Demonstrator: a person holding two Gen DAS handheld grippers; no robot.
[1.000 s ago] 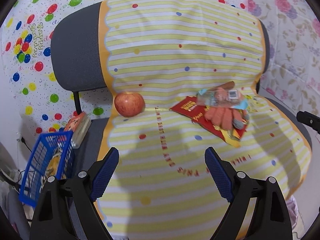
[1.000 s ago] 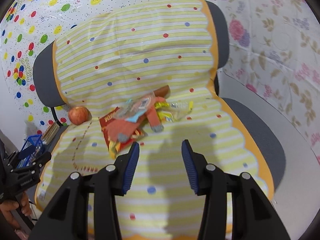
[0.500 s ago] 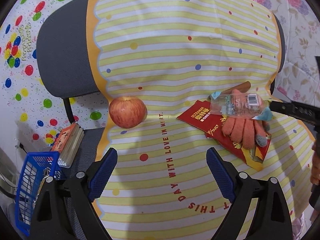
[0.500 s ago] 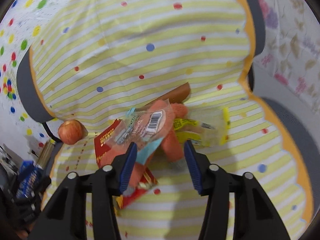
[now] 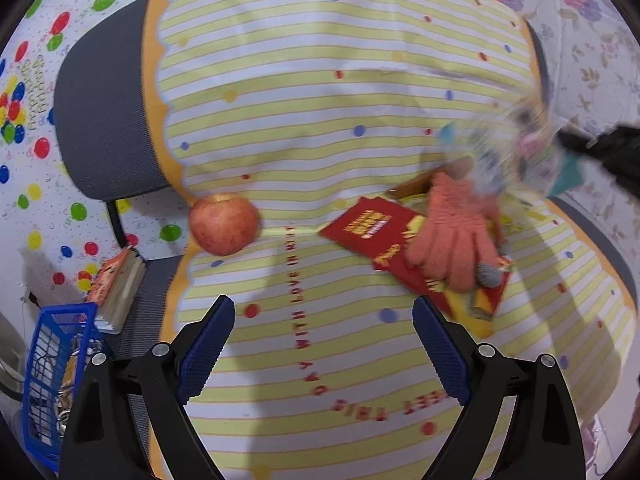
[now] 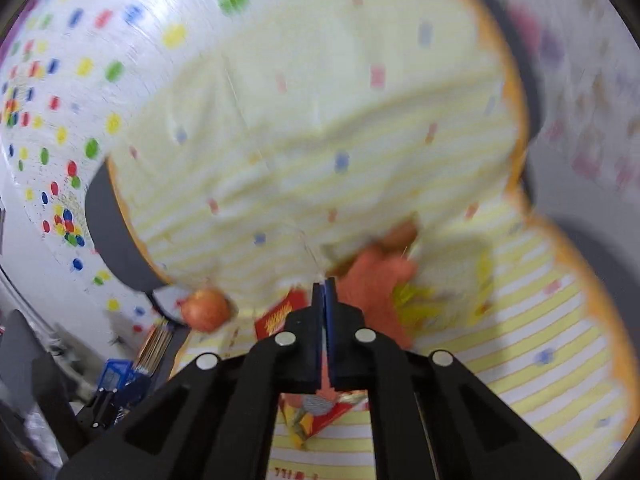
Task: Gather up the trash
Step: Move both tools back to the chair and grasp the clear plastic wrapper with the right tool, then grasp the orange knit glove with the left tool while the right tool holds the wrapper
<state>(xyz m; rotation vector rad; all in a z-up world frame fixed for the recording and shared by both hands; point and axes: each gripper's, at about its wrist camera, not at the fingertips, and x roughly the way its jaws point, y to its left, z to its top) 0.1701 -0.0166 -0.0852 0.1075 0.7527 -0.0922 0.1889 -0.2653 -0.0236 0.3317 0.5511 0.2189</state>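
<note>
Lifting clear of the chair seat, the right gripper (image 6: 325, 284) is clenched tight, its pads pinching one corner of a clear plastic wrapper (image 5: 516, 148). In the left wrist view that wrapper hangs blurred in the air above the seat's right rear corner, just over the heap it belongs to, with the black right gripper entering from the right edge. Its long axis appears to run left to right, though the blur leaves that uncertain.

The left gripper (image 5: 320, 356) hangs released and empty, jaws wide, over the front middle of the seat. The blue wire basket (image 5: 52, 384) stands beyond the seat's left edge, low and beside the left gripper. Judging by the task, the wrapper's way lies across the whole seat, right rear to left front. The left gripper is much the nearer to the basket, the right the only one carrying anything.

Count on the striped cloth (image 5: 320, 120) covering the chair:
- apple (image 5: 224, 223), one, at the left rear edge of the seat;
- red packet (image 5: 376, 228), one, flat, right of centre;
- orange knit glove (image 5: 452, 236), one, lying on the packet;
- brown stick-like item behind the glove, one, mostly hidden;
- yellow wrapper scraps under the glove, number unclear.

Off the cloth: book (image 5: 118, 288), one, on the seat's bare left edge.
</note>
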